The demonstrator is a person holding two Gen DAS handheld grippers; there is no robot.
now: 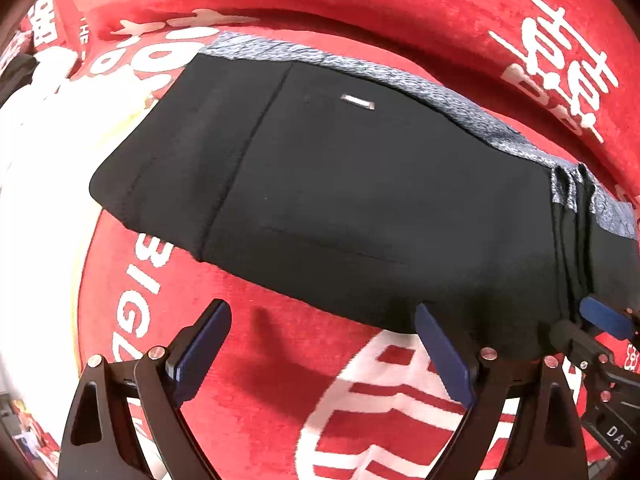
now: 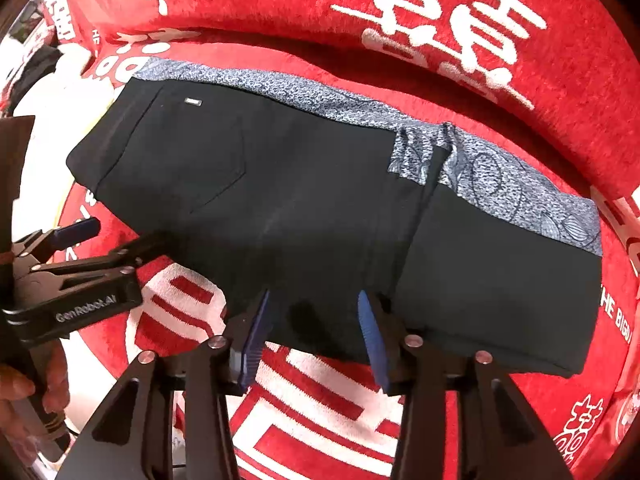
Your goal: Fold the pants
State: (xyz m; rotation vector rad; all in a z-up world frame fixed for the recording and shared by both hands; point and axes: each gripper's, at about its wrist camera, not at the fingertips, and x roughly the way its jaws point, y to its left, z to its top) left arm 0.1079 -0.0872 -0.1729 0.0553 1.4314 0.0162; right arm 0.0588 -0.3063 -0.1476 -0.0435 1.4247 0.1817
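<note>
Left gripper (image 1: 323, 350), black-framed with dark blue pads, hangs pointing down over the cloth with its jaws spread wide and nothing between them; its left pad sits over bare red fabric and the tip of its right pad (image 1: 430, 322) reaches the near hem of the garment, contact unclear. Over to the right gripper (image 2: 316, 320), same black frame and blue ribbed pads: its jaws stand partly apart, straddling the near edge of the folded black pants (image 2: 280, 208), and there is a visible gap between each pad and the cloth, so no grip. From the right wrist view the left gripper shows at the left edge, branded lettering on its side, with a person's hand (image 2: 20, 392) wrapped around its handle lower down.

Moving outward, the pants lie folded into a wide, flat rectangle across the middle of the surface, a back pocket with a small silver metal tag (image 1: 357, 102) facing up toward the left end. Along the far edge runs a grey-blue patterned waistband lining (image 2: 500, 184), turned out and showing leaf-like outlines at the right end. A vertical fold line crosses the garment just right of the right gripper. Underneath everything lies a plush red blanket with large white characters and lettering (image 2: 440, 32), rumpled into a ridge beyond the pants.
</note>
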